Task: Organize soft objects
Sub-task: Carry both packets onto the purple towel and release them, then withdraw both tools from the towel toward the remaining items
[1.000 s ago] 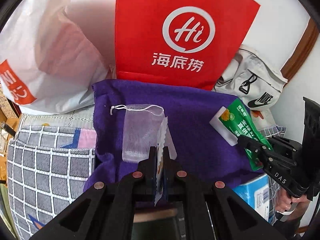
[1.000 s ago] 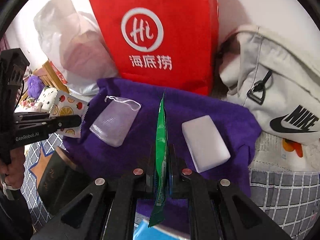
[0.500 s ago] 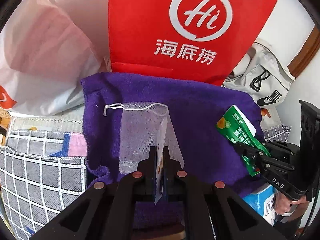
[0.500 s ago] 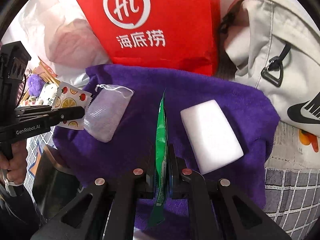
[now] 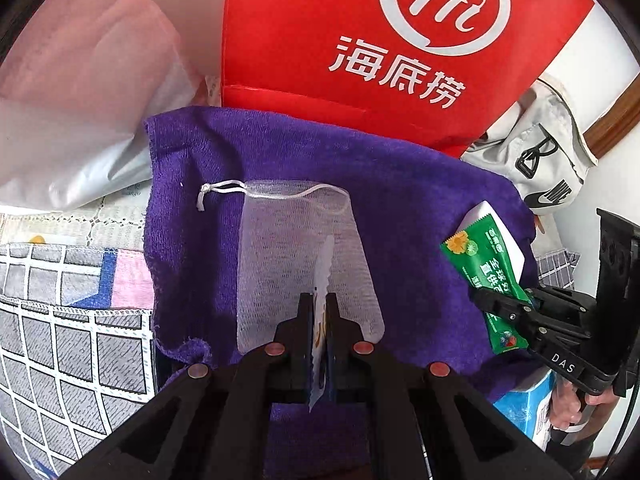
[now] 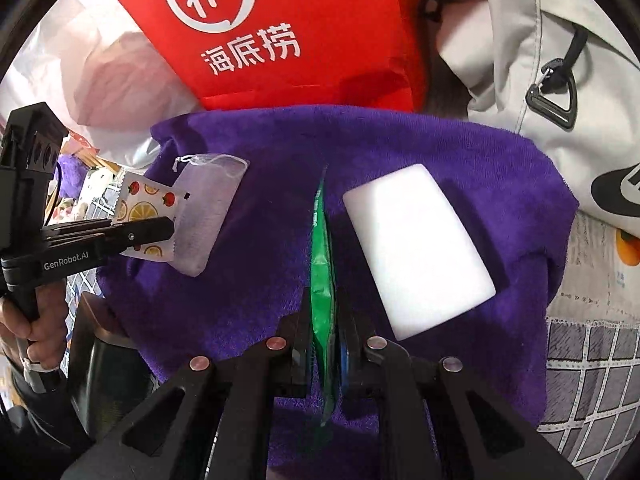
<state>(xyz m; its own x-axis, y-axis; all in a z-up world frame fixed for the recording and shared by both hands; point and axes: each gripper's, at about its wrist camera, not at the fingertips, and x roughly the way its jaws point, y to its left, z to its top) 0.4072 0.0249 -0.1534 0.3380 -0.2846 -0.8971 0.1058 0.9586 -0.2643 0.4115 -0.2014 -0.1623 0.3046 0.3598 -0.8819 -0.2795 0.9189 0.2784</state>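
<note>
A purple towel [image 5: 400, 200] [image 6: 400, 148] lies spread in front of me. On it lie a white mesh drawstring pouch [image 5: 296, 240] [image 6: 208, 208] and a white foam block [image 6: 416, 248] [image 5: 512, 248]. My left gripper [image 5: 319, 308] [image 6: 160, 232] is shut on a white fruit-print sachet [image 5: 320, 344] [image 6: 146, 204], held edge-on just above the pouch. My right gripper [image 6: 325, 300] [image 5: 500, 304] is shut on a green sachet [image 6: 322, 264] [image 5: 486, 276], held above the towel beside the foam block.
A red paper bag [image 5: 384, 40] [image 6: 280, 32] stands behind the towel. A white plastic bag [image 5: 80, 100] sits at the left and a grey Nike bag [image 6: 560, 60] [image 5: 544, 160] at the right. A checked cloth [image 5: 60, 340] covers the surface. A blue box [image 5: 528, 404] sits at the lower right.
Both grippers have moved forward and down toward the towel, still holding their sachets. The pouch and foam block look larger and nearer.
</note>
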